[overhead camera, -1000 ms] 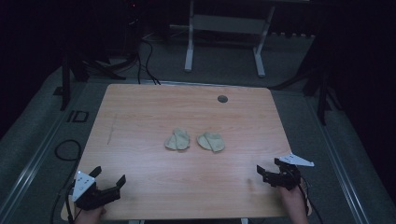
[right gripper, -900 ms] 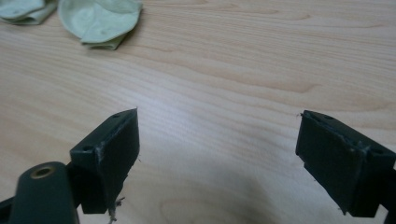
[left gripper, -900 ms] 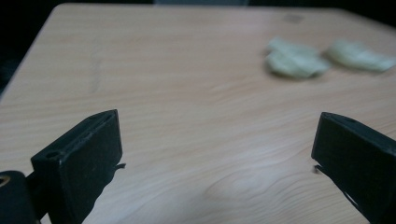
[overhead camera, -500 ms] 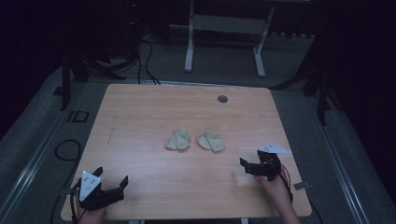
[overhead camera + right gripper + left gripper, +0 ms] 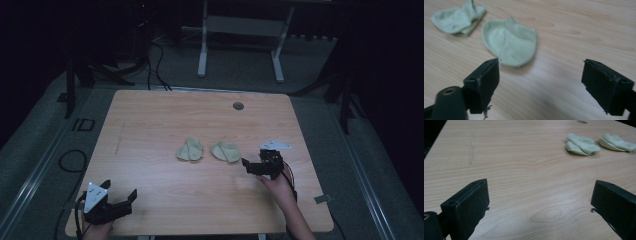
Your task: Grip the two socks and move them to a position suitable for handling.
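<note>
Two pale green crumpled cloth pieces lie side by side mid-table: the left piece (image 5: pixel 190 149) (image 5: pixel 582 145) (image 5: pixel 457 20) and the right piece (image 5: pixel 226 151) (image 5: pixel 616 142) (image 5: pixel 510 41). My right gripper (image 5: pixel 248 167) (image 5: pixel 540 75) hovers open just right of the right piece, jaws pointing at it with nothing between them. The piece's near edge sits just ahead of the gripper's left jaw in the right gripper view. My left gripper (image 5: pixel 120 191) (image 5: pixel 539 195) stands open at the table's front left corner over bare wood, far from both pieces.
The wooden table (image 5: pixel 150 115) has a round cable hole (image 5: pixel 238 106) near its far edge. A white metal stand (image 5: pixel 240 30) is on the floor beyond the table. Cables (image 5: pixel 70 160) lie on the floor at the left.
My right gripper has moved left and forward from the front right edge to beside the right cloth piece. The left gripper has drifted slightly toward the near edge.
</note>
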The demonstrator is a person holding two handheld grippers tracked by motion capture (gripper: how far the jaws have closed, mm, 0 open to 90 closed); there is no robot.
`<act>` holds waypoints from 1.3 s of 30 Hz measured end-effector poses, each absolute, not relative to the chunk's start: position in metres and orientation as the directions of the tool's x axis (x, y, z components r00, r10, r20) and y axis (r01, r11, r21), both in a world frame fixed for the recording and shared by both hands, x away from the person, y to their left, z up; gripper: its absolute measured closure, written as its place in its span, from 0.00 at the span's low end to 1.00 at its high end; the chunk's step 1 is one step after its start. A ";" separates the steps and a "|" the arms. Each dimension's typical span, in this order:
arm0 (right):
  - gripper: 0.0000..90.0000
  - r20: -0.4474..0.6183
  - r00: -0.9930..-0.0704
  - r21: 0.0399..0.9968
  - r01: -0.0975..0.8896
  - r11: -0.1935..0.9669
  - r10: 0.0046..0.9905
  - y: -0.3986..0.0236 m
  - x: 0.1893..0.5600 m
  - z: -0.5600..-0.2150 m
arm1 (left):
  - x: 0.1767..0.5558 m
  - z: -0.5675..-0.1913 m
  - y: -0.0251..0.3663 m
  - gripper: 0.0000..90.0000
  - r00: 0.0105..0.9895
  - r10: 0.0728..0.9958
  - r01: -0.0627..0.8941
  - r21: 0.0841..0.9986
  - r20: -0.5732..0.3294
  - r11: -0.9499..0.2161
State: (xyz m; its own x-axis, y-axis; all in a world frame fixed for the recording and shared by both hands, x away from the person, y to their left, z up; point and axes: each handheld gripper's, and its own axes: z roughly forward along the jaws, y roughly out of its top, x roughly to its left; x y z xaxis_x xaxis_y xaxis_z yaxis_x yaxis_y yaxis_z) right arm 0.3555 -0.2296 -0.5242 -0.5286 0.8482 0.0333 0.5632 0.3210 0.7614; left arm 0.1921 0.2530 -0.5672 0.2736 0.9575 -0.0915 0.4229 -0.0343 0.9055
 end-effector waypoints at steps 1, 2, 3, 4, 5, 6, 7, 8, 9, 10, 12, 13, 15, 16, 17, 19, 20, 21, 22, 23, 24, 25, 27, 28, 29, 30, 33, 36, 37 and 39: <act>0.18 0.041 -0.532 0.759 0.567 0.320 0.846 -0.221 0.363 -0.523 | 0.192 -0.567 0.253 0.02 0.281 0.955 0.422 0.906 -0.093 -0.036; 0.18 0.047 -0.540 0.755 0.570 0.323 0.841 -0.216 0.366 -0.524 | 0.192 -0.567 0.253 0.02 0.280 0.956 0.421 0.906 -0.092 -0.036; 0.18 0.049 -0.539 0.752 0.574 0.324 0.841 -0.211 0.369 -0.524 | 0.192 -0.567 0.253 0.02 0.280 0.956 0.420 0.907 -0.090 -0.038; 0.18 0.049 -0.539 0.752 0.574 0.324 0.841 -0.211 0.369 -0.524 | 0.192 -0.567 0.253 0.02 0.280 0.956 0.420 0.907 -0.090 -0.038; 0.20 0.049 -0.538 0.749 0.577 0.326 0.841 -0.207 0.372 -0.524 | 0.192 -0.567 0.253 0.02 0.282 0.955 0.421 0.906 -0.091 -0.038; 0.22 0.052 -0.545 0.747 0.578 0.329 0.837 -0.200 0.375 -0.525 | 0.192 -0.567 0.253 0.02 0.283 0.955 0.420 0.907 -0.091 -0.038; 0.22 0.054 -0.542 0.744 0.582 0.329 0.839 -0.192 0.379 -0.526 | 0.192 -0.567 0.253 0.02 0.286 0.954 0.421 0.906 -0.089 -0.041; 0.22 0.056 -0.547 0.742 0.582 0.331 0.835 -0.187 0.382 -0.527 | 0.192 -0.567 0.253 0.02 0.285 0.955 0.420 0.906 -0.087 -0.043; 0.23 0.057 -0.550 0.739 0.584 0.335 0.833 -0.182 0.384 -0.528 | 0.192 -0.567 0.253 0.02 0.285 0.955 0.419 0.907 -0.086 -0.043; 0.25 0.053 -0.550 0.735 0.587 0.340 0.834 -0.177 0.387 -0.529 | 0.192 -0.567 0.254 0.02 0.287 0.954 0.419 0.907 -0.086 -0.044; 0.26 0.058 -0.558 0.723 0.595 0.350 0.828 -0.169 0.391 -0.531 | 0.192 -0.567 0.254 0.02 0.290 0.953 0.419 0.907 -0.086 -0.046; 0.26 0.050 -0.561 0.717 0.597 0.361 0.827 -0.163 0.394 -0.532 | 0.192 -0.567 0.254 0.02 0.293 0.952 0.422 0.905 -0.085 -0.049; 0.29 0.039 -0.560 0.708 0.600 0.372 0.828 -0.155 0.399 -0.535 | 0.192 -0.568 0.254 0.02 0.293 0.953 0.426 0.903 -0.079 -0.056; 0.29 0.034 -0.558 0.702 0.604 0.377 0.829 -0.151 0.402 -0.536 | 0.192 -0.568 0.255 0.02 0.294 0.953 0.427 0.902 -0.076 -0.060; 0.29 0.028 -0.554 0.698 0.607 0.381 0.832 -0.148 0.404 -0.538 | 0.192 -0.568 0.255 0.02 0.294 0.953 0.427 0.902 -0.074 -0.062; 0.30 0.015 -0.549 0.691 0.609 0.388 0.836 -0.143 0.409 -0.542 | 0.192 -0.568 0.256 0.02 0.294 0.953 0.426 0.903 -0.076 -0.059; 0.31 0.009 -0.548 0.685 0.613 0.394 0.837 -0.141 0.412 -0.544 | 0.192 -0.568 0.256 0.02 0.294 0.953 0.427 0.903 -0.079 -0.056; 0.31 0.004 -0.544 0.680 0.617 0.397 0.839 -0.139 0.414 -0.547 | 0.192 -0.568 0.257 0.02 0.293 0.952 0.428 0.902 -0.083 -0.053; 0.31 -0.004 -0.540 0.674 0.620 0.401 0.841 -0.138 0.416 -0.549 | 0.192 -0.568 0.257 0.02 0.295 0.952 0.428 0.902 -0.085 -0.052; 0.31 -0.013 -0.541 0.670 0.620 0.409 0.841 -0.136 0.418 -0.551 | 0.192 -0.568 0.257 0.02 0.295 0.952 0.430 0.902 -0.086 -0.051; 0.31 -0.022 -0.539 0.669 0.618 0.413 0.842 -0.134 0.418 -0.553 | 0.192 -0.568 0.257 0.02 0.295 0.952 0.431 0.901 -0.085 -0.053; 0.31 -0.034 -0.538 0.670 0.613 0.418 0.843 -0.133 0.418 -0.554 | 0.192 -0.568 0.257 0.02 0.295 0.952 0.432 0.900 -0.086 -0.053; 0.31 -0.071 -0.543 0.665 0.599 0.445 0.837 -0.128 0.416 -0.557 | 0.193 -0.569 0.258 0.02 0.295 0.951 0.434 0.900 -0.090 -0.049; 0.32 -0.104 -0.548 0.661 0.586 0.469 0.830 -0.126 0.415 -0.558 | 0.193 -0.569 0.258 0.02 0.295 0.951 0.435 0.899 -0.090 -0.049; 0.33 -0.105 -0.545 0.662 0.585 0.468 0.831 -0.126 0.414 -0.558 | 0.193 -0.569 0.258 0.02 0.294 0.951 0.435 0.899 -0.090 -0.049; 0.34 -0.103 -0.539 0.666 0.587 0.460 0.836 -0.125 0.413 -0.558 | 0.193 -0.569 0.258 0.02 0.294 0.952 0.436 0.899 -0.090 -0.050; 0.43 -0.105 -0.535 0.677 0.579 0.454 0.838 -0.126 0.410 -0.559 | 0.193 -0.570 0.258 0.02 0.295 0.951 0.441 0.896 -0.088 -0.054; 0.59 -0.136 -0.528 0.673 0.572 0.470 0.838 -0.123 0.408 -0.557 | 0.193 -0.570 0.257 0.02 0.297 0.951 0.446 0.893 -0.086 -0.058; 0.65 -0.145 -0.528 0.673 0.568 0.475 0.837 -0.122 0.407 -0.557 | 0.193 -0.570 0.257 0.02 0.297 0.951 0.447 0.893 -0.088 -0.057; 0.76 -0.167 -0.535 0.669 0.556 0.494 0.828 -0.121 0.406 -0.557 | 0.193 -0.570 0.257 0.02 0.298 0.951 0.447 0.893 -0.089 -0.056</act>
